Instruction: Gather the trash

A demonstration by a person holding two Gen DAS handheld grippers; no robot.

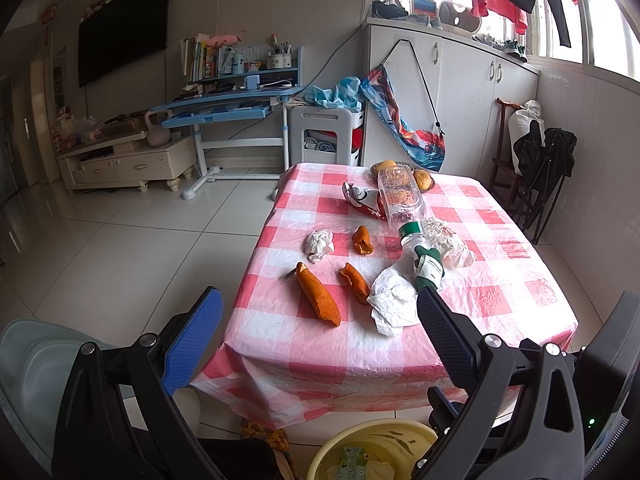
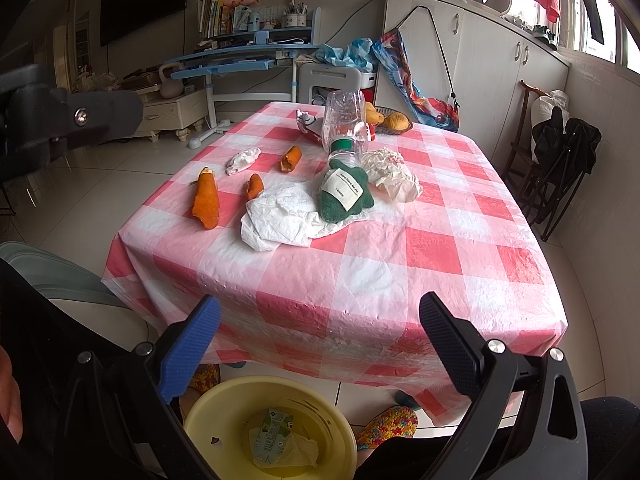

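Both tongs — left tongs [image 1: 320, 332], right tongs [image 2: 320, 334] — spread wide, empty. Yellow basin [image 2: 224, 412] on floor below (wrapper inside). On table [image 2: 400, 280]: tissues [image 2: 276, 216], orange peels [image 2: 206, 200], plastic bottle [image 2: 346, 128] — farther back.

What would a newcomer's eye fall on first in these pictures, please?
Probably the pink checked tablecloth, strewn with orange peels on its left and crumpled tissues mid-table beside a tipped clear plastic bottle. Below the near edge, a yellow basin on the floor already holds some wrappers.
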